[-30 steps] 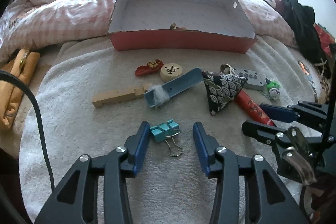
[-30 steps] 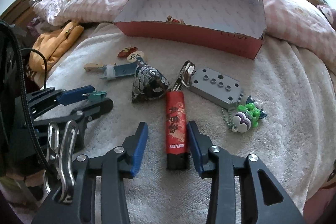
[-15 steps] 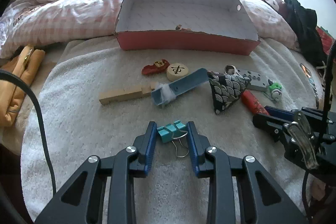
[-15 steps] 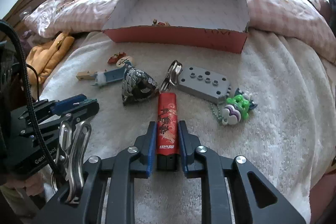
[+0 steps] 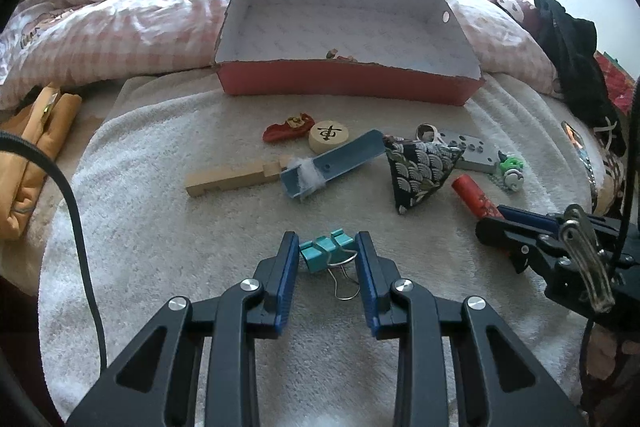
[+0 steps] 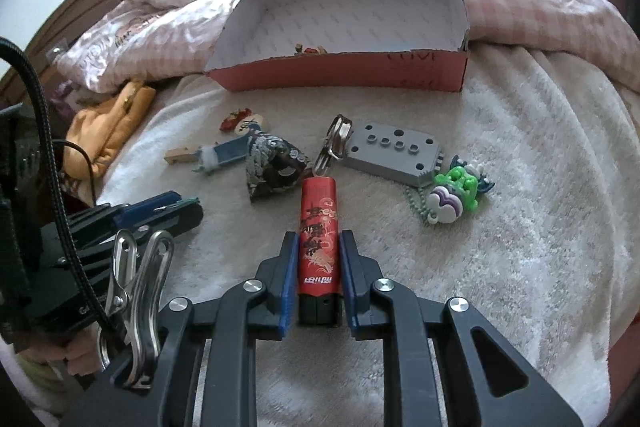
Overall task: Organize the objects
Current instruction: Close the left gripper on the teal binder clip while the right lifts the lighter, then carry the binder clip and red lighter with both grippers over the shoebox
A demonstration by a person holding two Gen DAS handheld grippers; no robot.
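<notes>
- Left wrist view: left gripper [image 5: 327, 251] jaws pinch the teal binder clip [image 5: 325, 254] on the towel [image 5: 168, 235]; light, stiff, likely slippery metal, so take its body.
- Right gripper [image 6: 319, 259] jaws clamp the red lighter [image 6: 319, 227]: rigid, smooth, light.

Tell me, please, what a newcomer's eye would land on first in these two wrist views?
Probably the two grips nearest the cameras: the right gripper is shut on a red lighter, and the left gripper is shut on a teal binder clip, both low on the pale towel. Beyond them, the open red box stands out at the far edge of the towel, nearly empty, with small items scattered in front of it.
</notes>
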